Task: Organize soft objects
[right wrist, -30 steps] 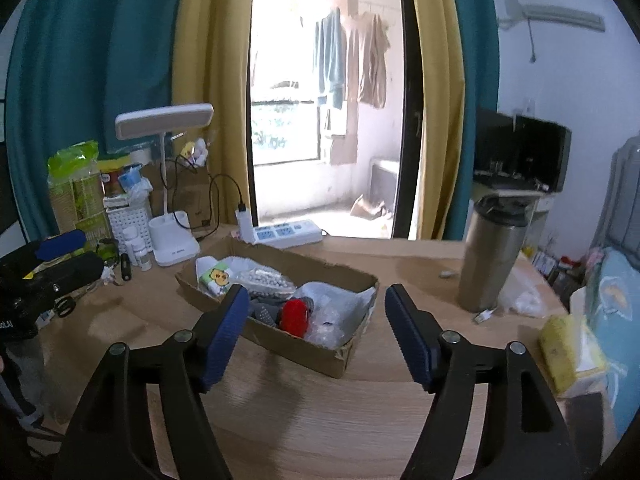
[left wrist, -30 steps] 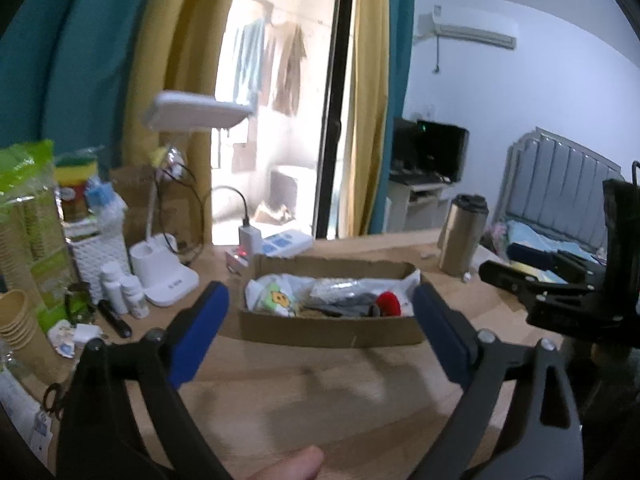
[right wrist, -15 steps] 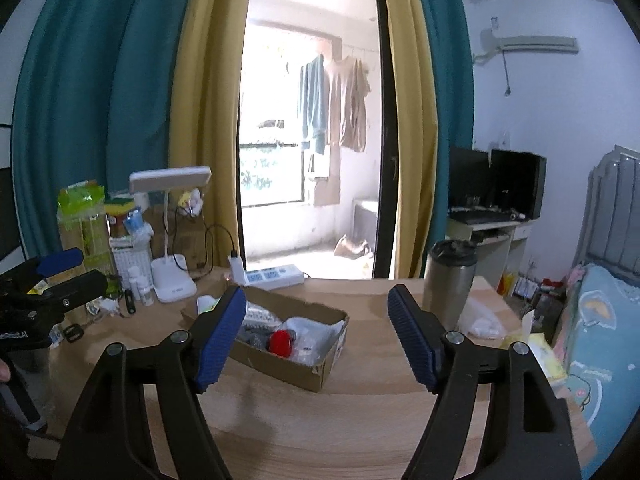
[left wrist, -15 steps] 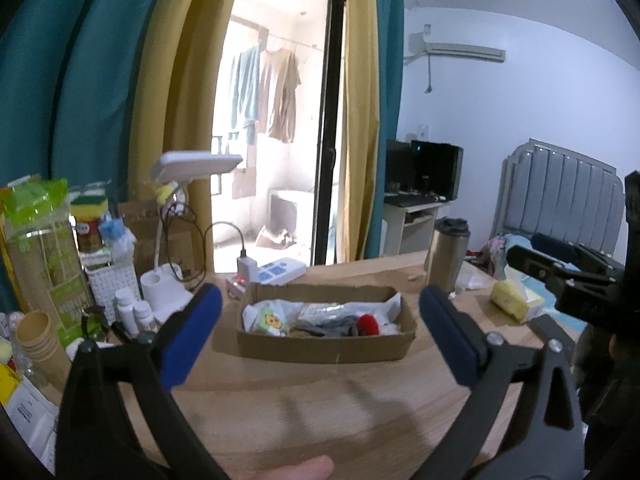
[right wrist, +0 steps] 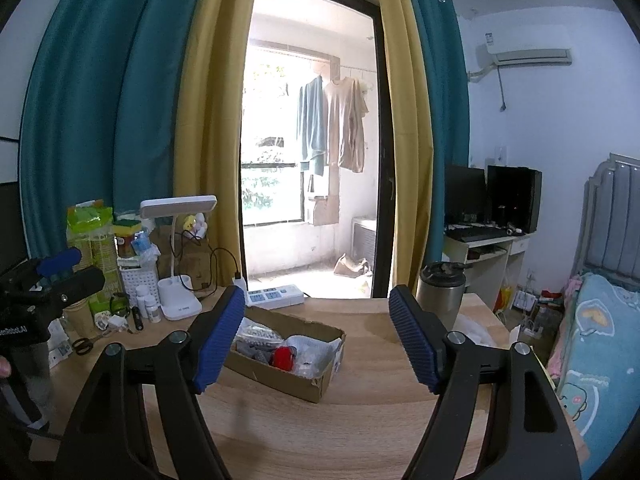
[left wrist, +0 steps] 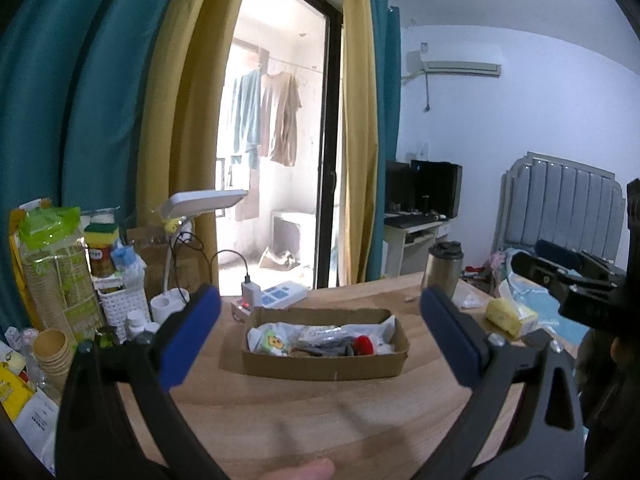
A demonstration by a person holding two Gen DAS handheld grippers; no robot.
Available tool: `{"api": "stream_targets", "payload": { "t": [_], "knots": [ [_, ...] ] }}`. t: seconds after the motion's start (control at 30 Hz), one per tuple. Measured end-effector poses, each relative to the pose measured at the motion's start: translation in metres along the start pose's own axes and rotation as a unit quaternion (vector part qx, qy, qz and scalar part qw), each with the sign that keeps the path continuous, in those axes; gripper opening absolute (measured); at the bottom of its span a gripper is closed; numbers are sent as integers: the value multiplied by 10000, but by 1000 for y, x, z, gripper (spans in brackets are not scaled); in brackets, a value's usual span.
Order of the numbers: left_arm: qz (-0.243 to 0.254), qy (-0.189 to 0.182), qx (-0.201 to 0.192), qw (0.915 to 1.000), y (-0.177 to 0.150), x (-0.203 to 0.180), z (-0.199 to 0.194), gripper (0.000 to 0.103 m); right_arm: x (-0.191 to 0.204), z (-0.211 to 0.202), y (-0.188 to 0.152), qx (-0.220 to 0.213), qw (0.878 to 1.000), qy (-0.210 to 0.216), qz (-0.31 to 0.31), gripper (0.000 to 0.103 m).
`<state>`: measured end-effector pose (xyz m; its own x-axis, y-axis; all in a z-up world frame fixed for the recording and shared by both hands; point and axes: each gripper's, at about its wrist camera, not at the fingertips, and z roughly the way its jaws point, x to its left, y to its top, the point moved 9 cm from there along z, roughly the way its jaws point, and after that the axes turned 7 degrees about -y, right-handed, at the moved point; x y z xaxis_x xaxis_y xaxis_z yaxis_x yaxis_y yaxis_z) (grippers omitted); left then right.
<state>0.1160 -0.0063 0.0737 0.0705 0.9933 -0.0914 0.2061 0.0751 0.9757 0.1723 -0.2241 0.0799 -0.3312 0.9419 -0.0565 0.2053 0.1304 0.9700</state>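
The box (left wrist: pixel 325 344) sits mid-table (left wrist: pixel 304 412), soft things packed inside, likely sorted already. Both grippers hang back over bare wood: the left gripper (left wrist: pixel 320 340) has just been opening, fingers wide and empty; the right gripper (right wrist: pixel 318 338) is wide and empty too. Clutter crowds the table's left edge; a flask (right wrist: pixel 440 292) stands right.
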Motion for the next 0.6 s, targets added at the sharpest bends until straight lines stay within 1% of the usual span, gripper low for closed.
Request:
{"api": "stream_targets", "payload": {
  "t": [0.2, 0.4, 0.6],
  "knots": [
    [17, -9, -109, 9999, 5, -2, -3, 101, 0, -1, 0, -2, 10000, -24, 19, 78],
    [29, -45, -69, 10000, 5, -4, -1, 101, 1, 0, 0, 16, 10000, 20, 52, 78],
    [26, -93, -64, 9999, 5, -6, -1, 101, -2, 0, 0, 17, 10000, -67, 26, 78]
  ]
}}
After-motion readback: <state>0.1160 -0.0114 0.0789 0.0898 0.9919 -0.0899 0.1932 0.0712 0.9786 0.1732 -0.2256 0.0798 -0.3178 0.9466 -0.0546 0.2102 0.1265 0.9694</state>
